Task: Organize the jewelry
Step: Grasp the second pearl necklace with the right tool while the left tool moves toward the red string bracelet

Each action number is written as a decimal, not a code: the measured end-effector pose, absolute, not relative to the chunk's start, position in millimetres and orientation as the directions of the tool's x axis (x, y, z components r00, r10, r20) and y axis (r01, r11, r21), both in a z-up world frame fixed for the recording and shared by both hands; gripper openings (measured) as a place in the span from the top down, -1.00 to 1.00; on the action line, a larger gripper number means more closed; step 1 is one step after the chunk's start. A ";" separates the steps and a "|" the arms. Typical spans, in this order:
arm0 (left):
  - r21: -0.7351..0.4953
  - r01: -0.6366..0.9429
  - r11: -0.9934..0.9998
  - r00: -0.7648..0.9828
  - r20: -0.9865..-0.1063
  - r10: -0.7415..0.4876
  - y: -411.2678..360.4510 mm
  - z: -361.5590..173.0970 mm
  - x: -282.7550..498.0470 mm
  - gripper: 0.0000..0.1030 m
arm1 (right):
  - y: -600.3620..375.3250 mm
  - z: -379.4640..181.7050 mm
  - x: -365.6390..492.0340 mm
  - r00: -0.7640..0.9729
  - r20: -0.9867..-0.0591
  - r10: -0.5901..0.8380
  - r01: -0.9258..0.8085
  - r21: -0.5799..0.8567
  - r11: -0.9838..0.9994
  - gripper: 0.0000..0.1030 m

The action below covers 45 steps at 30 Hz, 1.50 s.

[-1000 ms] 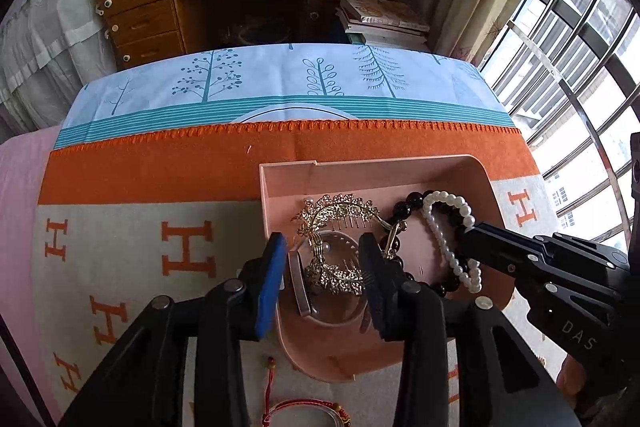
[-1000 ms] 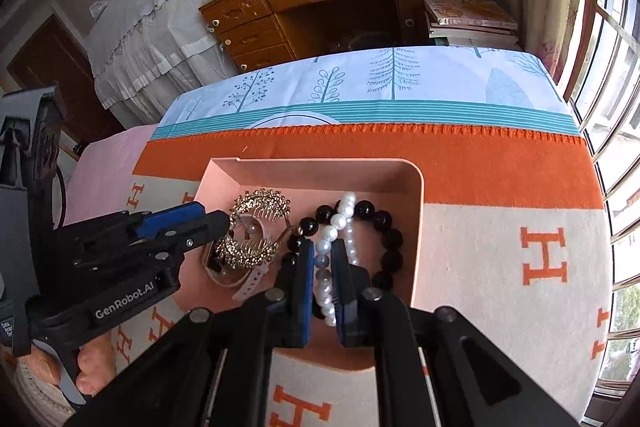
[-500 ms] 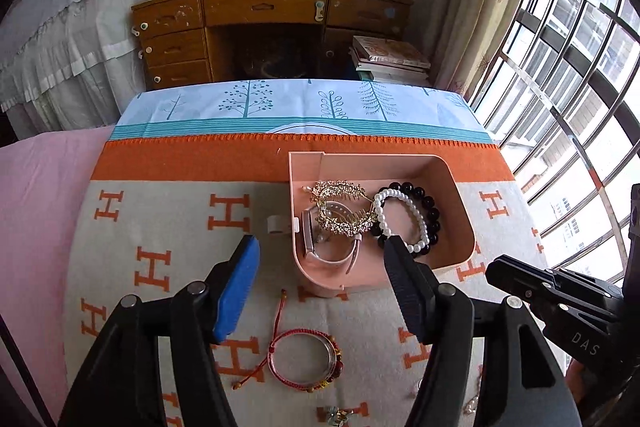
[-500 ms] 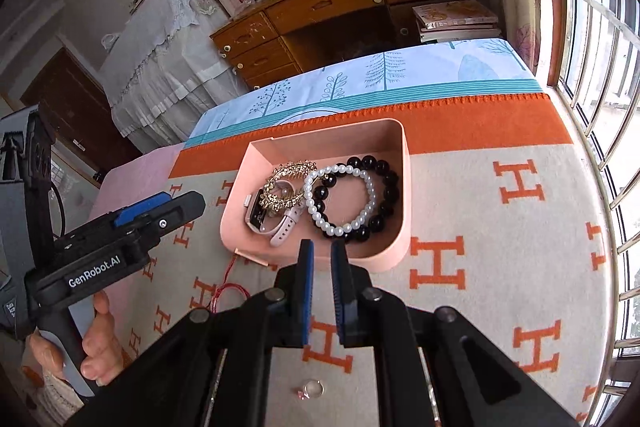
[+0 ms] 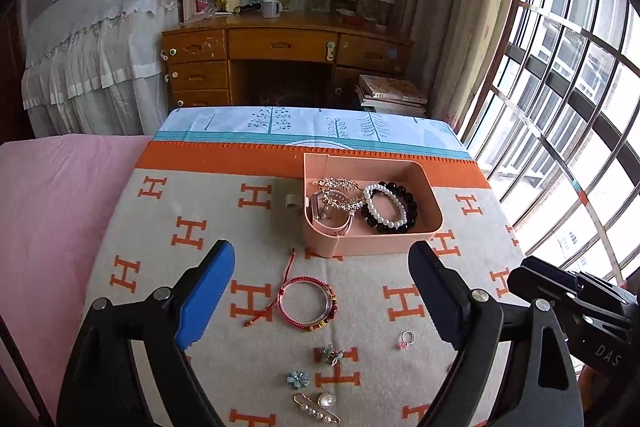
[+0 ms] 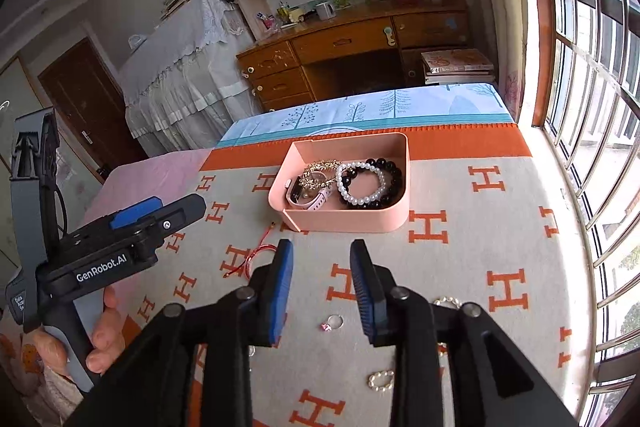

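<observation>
1. Left gripper (image 5: 320, 291): jaws wide and opening, nothing between the pads; it hangs above the blanket (image 5: 200, 211), short of the tray.
2. Right gripper (image 6: 322, 291): jaws part-way apart and opening, nothing between them; a ring shows on the blanket in the gap.
3. Tray (image 5: 434, 205): pink, open-topped, on the blanket near its orange border.
4. In the tray, left side: gold comb (image 5: 340, 193) lying over a pink watch (image 5: 334, 225).
5. In the tray, right side: pearl bracelet (image 5: 384, 203) on top of a black bead bracelet (image 5: 410, 205), the two touching.
6. Red cord bracelet (image 5: 308, 303): on the blanket just in front of the tray, cord tail trailing left.
7. Ring (image 5: 407, 338): pink stone, on the blanket to the right of the red cord bracelet, apart from it.
8. Two blue flower pieces (image 5: 298, 379): on the blanket nearer the camera, close together.
9. Pearl pin (image 5: 318, 407): nearest the camera, with a round pearl piece (image 5: 327, 400) touching it.
10. Pearl ring loop (image 6: 380, 381): right-wrist view, beside the right finger.
11. Hand (image 6: 100, 339): grips the left gripper's handle.
</observation>
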<state>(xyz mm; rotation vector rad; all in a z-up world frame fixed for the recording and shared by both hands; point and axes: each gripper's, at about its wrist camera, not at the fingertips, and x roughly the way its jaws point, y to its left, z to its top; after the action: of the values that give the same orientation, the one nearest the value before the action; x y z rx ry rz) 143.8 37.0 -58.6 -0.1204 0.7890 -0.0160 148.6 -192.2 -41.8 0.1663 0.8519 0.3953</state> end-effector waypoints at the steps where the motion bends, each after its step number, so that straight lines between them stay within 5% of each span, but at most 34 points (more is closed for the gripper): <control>1: -0.107 -0.030 0.994 0.712 -0.700 -0.054 36.7 -56.7 139.3 -0.71 | -193.2 -40.2 143.6 0.598 -0.692 0.404 -0.272 0.299 0.915 0.34; 25: -0.198 0.005 0.980 0.585 -0.794 -0.163 56.8 -120.8 122.0 -0.72 | -233.9 -71.5 105.4 0.595 -0.748 0.294 -0.140 0.264 0.954 0.34; 35: -0.195 -0.069 0.978 0.491 -0.861 -0.137 68.4 -162.4 132.2 -0.72 | -276.3 -119.6 127.0 0.456 -0.851 0.261 0.034 0.309 0.950 0.34; 45: -0.190 -0.035 0.981 0.470 -0.870 -0.151 56.1 -168.1 141.0 -0.72 | -249.7 -161.2 127.6 0.309 -0.904 0.295 -0.008 0.308 0.951 0.34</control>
<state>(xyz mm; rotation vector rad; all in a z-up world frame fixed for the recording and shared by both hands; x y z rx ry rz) 141.0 56.1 -168.1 -0.1908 1.0809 -0.0719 127.6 -249.7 -161.2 0.2653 1.2444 0.2038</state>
